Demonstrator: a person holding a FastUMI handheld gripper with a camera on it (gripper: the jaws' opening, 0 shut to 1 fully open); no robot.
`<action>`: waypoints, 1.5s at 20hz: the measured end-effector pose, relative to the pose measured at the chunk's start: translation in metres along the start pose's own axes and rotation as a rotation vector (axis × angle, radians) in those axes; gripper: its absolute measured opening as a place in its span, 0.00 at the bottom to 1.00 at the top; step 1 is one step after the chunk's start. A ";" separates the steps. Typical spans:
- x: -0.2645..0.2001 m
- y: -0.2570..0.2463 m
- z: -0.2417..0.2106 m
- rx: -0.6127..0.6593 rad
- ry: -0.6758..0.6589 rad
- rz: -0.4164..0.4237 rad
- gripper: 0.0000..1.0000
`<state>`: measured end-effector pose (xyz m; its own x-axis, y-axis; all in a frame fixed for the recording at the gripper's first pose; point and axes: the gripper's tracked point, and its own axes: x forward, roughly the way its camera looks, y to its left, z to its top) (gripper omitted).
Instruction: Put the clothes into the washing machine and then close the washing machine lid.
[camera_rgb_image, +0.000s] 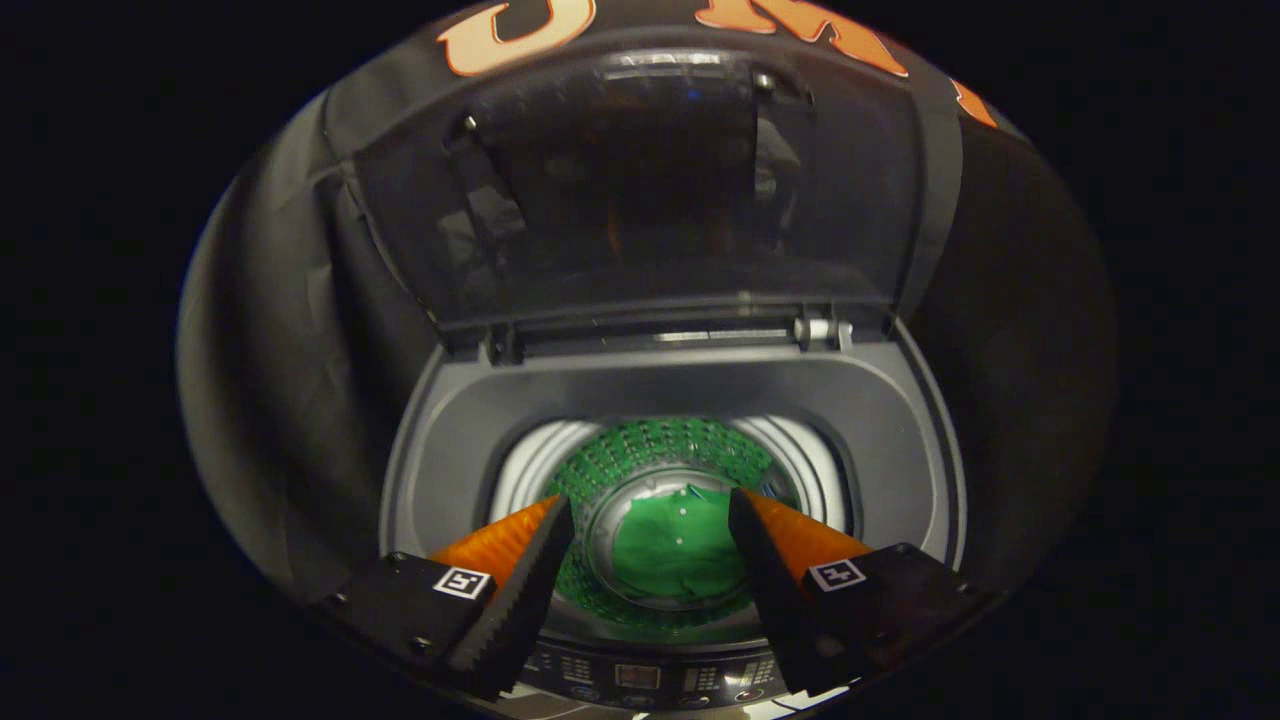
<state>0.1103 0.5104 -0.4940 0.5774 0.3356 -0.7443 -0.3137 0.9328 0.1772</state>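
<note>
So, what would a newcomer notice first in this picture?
The green cloth at the bottom of the washing machine's drum, seen between the open gripper's fingers, which hold nothing. Then the clear lid, standing raised behind the opening.

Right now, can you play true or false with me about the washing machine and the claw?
1. The lid of the washing machine is standing open. True.
2. The claw is squeezing the green cloth. False: its fingers are spread apart and hold nothing; the cloth lies down in the drum, seen between them.
3. There is something green inside the drum. True.
4. The lid is folded flat over the opening. False: it is tipped up at the back, against the black cloth wall.
5. The button panel sits at the near edge of the machine, under the claw's fingers. True.
</note>
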 end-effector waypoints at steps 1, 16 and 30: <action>-0.011 0.004 0.013 -0.006 -0.039 0.010 0.99; -0.156 0.001 0.240 -0.096 -0.533 0.007 0.99; -0.052 -0.039 0.316 -0.082 -0.452 -0.026 0.99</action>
<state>0.3311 0.4982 -0.2589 0.8509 0.3528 -0.3892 -0.3431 0.9343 0.0968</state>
